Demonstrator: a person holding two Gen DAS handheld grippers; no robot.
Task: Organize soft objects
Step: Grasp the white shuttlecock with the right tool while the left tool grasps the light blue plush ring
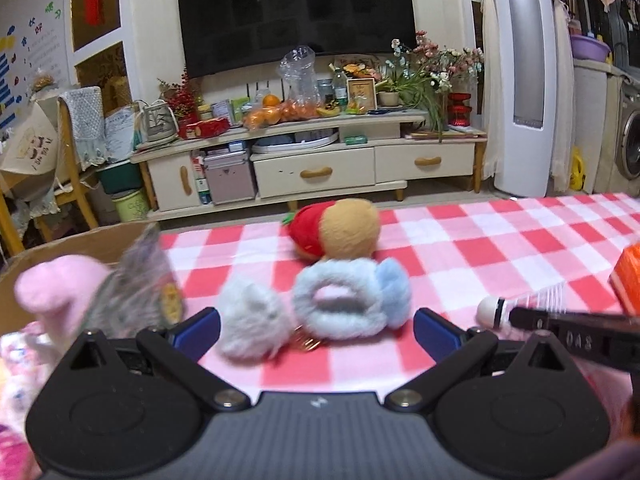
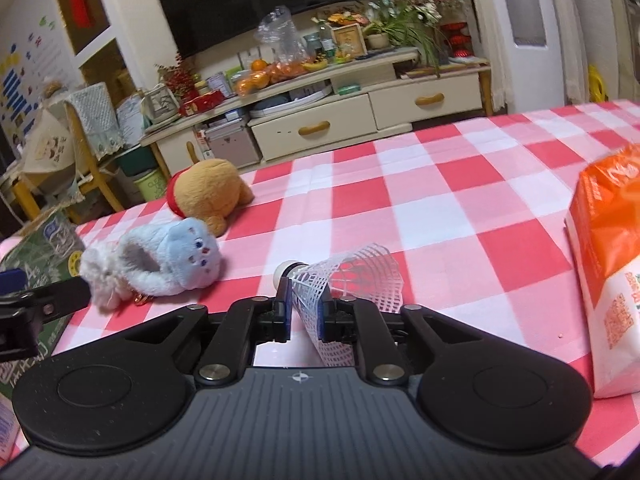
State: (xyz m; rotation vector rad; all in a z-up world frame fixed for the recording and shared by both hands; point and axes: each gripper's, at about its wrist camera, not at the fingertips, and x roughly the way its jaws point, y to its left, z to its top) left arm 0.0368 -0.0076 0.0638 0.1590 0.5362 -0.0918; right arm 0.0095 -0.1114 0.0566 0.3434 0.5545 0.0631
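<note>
Red-and-white checked cloth (image 2: 440,208) covers the table where both tools work. The right gripper (image 2: 306,312) has its 2 fingers drawn close together, pinching the white mesh skirt of a shuttlecock (image 2: 352,280); the skirt is squashed between the blue pads, while its white cork end points away from the tool, toward the far side of the table. From the left wrist view the same shuttlecock (image 1: 516,308) shows at the right, beside the dark tip of the right gripper (image 1: 516,314).

The left gripper (image 1: 316,330) has its fingers spread wide and holds nothing. Between its blue pads, and a little beyond them, lie a white fluffy toy (image 1: 252,320) and a pale blue fluffy toy (image 1: 348,300), the 2 touching each other. Whether the pads touch either toy cannot be told. Behind them, further across the cloth, lies a brown bear toy (image 1: 344,232) with a red part.

To the left of the left gripper stands a cardboard box (image 1: 80,244); at its edge a pink soft toy (image 1: 56,292) and a grey furry toy (image 1: 136,284) show, both blurred.

An orange and white packet (image 2: 612,256) lies on the cloth to the right of the right gripper, apart from it.

Counted: 1 shuttlecock, 5 soft toys, 1 box, 1 packet.
</note>
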